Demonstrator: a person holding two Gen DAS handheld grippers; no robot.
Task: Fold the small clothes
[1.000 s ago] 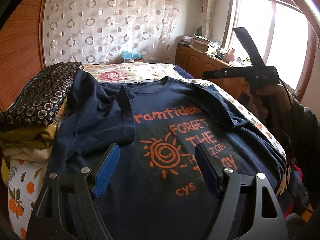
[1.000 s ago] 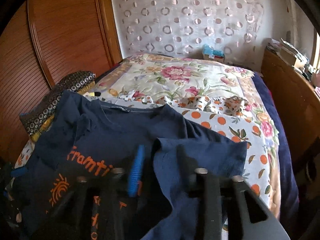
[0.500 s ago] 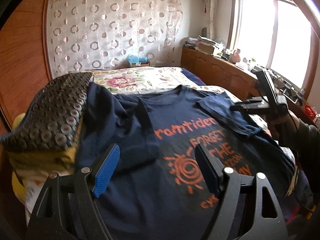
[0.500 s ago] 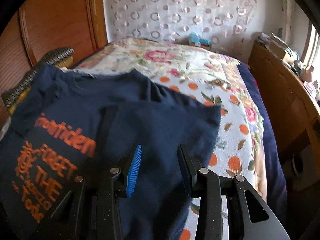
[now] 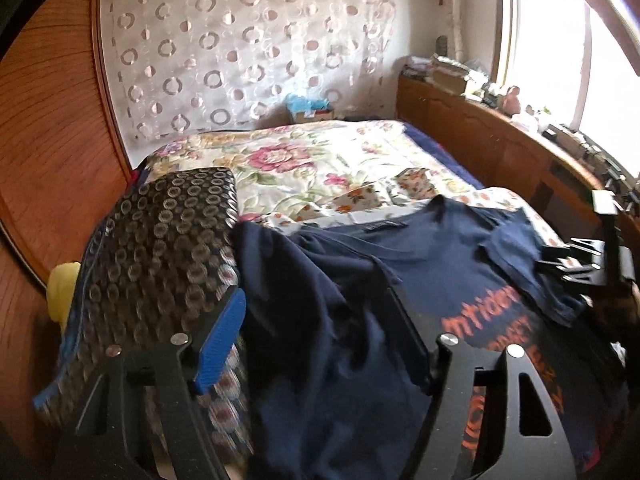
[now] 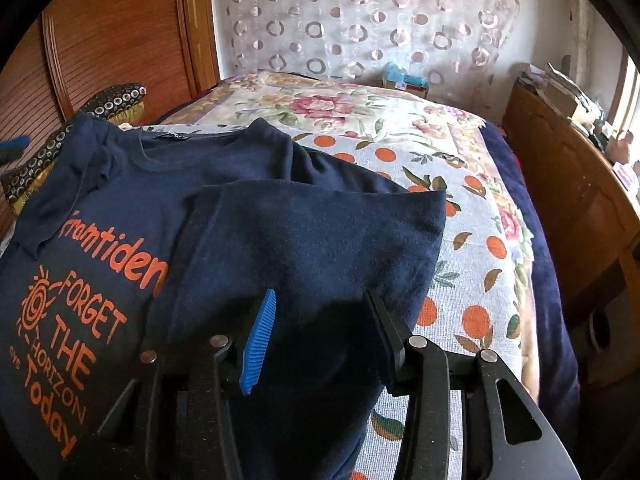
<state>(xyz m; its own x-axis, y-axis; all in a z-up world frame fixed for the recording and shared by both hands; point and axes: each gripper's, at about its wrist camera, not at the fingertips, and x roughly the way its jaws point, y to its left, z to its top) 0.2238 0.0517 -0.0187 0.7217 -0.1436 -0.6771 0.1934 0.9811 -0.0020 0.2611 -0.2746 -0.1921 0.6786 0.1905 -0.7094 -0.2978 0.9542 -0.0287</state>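
Note:
A navy T-shirt (image 6: 120,184) with orange print lies face up on the bed; it also shows in the left wrist view (image 5: 432,248). Its right sleeve (image 6: 312,232) is folded in over the chest. My right gripper (image 6: 320,320) is open just above that sleeve and holds nothing. My left gripper (image 5: 320,328) is open over the shirt's left sleeve (image 5: 304,288), which lies rumpled beside the stack. The right gripper also shows in the left wrist view (image 5: 588,256) at the right edge.
A stack of folded clothes topped by a dark circle-patterned piece (image 5: 160,240) sits left of the shirt. The bed (image 6: 480,248) has floral and orange-dot covers. A wooden cabinet (image 6: 568,184) runs along the right; a wooden wardrobe (image 6: 120,32) stands left.
My right gripper let go of the right sleeve, opened wider and drew back. My left gripper swung left toward the left sleeve and the stack.

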